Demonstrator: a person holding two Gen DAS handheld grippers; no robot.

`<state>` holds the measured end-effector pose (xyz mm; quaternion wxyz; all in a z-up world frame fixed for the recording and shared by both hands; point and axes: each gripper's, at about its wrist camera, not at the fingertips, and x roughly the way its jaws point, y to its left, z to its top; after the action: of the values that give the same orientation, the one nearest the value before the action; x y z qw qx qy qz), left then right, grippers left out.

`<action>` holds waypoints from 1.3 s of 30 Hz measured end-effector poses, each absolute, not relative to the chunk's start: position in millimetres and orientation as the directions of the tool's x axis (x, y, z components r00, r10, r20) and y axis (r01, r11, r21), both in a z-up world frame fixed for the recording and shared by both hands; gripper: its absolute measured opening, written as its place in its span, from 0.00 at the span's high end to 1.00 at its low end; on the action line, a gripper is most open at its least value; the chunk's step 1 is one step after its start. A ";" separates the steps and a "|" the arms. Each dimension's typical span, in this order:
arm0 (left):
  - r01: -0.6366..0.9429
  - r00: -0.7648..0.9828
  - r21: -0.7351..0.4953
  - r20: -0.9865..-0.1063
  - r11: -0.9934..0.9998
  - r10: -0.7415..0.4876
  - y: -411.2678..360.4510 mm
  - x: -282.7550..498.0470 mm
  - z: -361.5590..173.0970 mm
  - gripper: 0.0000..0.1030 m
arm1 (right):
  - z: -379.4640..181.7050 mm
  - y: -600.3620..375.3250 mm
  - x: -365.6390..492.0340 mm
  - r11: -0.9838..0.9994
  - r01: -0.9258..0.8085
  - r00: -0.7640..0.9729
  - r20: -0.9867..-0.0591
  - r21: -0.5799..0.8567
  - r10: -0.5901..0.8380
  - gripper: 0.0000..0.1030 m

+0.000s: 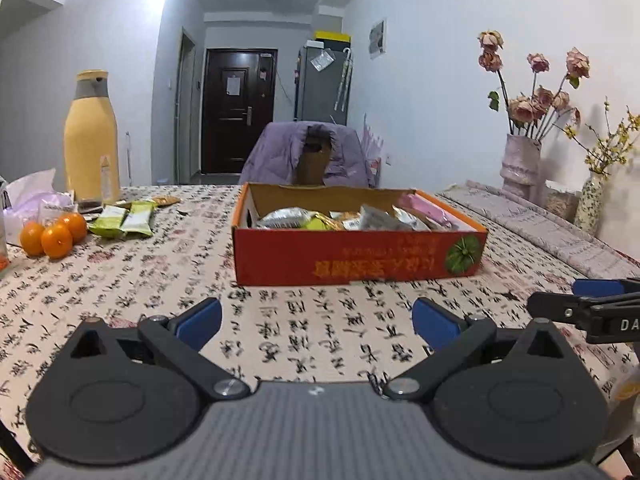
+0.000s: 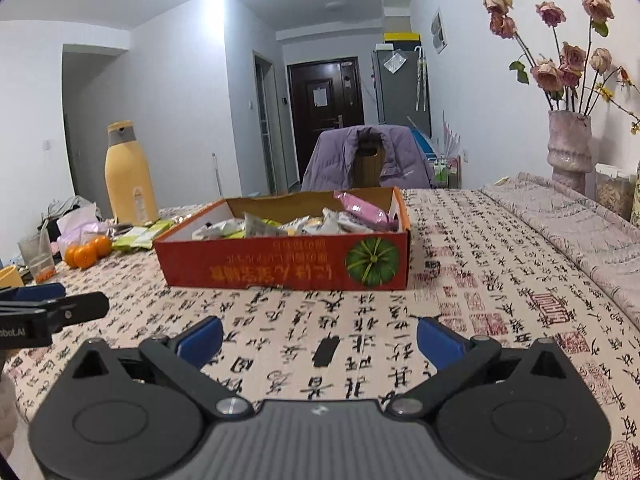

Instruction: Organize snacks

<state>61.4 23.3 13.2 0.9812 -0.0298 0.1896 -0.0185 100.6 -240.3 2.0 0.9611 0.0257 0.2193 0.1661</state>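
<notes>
Hovering low over the table (image 1: 120,292), the left gripper (image 1: 316,320) has its blue-padded fingers (image 1: 200,320) spread wide with nothing between them. The right gripper (image 2: 320,338) is spread just as wide and also empty; it shows in the left wrist view at the right edge of the frame, and the left one shows at the left edge of the right wrist view.

Past the fingers, in the middle of both frames, sits a shallow orange-red cardboard box (image 1: 352,258) with a green pumpkin printed on its near side. It holds a loose heap of snacks (image 1: 344,218) in silver, yellow and green wrappers, with a pink packet (image 2: 360,210) leaning at its right end.

Two green snack packets (image 1: 124,222) lie outside the box, at middle left, well apart from it. Just beside them are three oranges (image 1: 54,234), a crumpled plastic bag (image 1: 32,196) and a tall yellow bottle (image 1: 92,140). At the right of the frame stands a vase (image 2: 568,152) of dried roses.
</notes>
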 end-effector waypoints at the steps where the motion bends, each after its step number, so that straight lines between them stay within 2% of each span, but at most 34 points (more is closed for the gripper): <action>1: 0.025 0.926 -0.068 -0.375 0.997 -0.049 22.7 61.7 12.0 0.00 | 0.8 -239.4 100.4 0.944 -0.307 0.847 -0.417 0.121 0.330 0.00; 11: 0.031 0.914 -0.093 -0.401 0.995 -0.065 24.8 61.8 6.0 0.00 | -0.6 -237.5 100.1 0.945 -0.306 0.844 -0.424 0.118 0.327 0.00; 39: 0.054 0.914 -0.101 -0.395 0.993 -0.090 22.7 59.0 6.1 0.00 | 0.8 -236.1 100.4 0.945 -0.307 0.845 -0.423 0.113 0.325 0.00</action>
<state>59.0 22.7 6.1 0.9774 -0.0442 0.2036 -0.0369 100.4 -236.1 0.8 0.9604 0.0207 0.2240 0.1646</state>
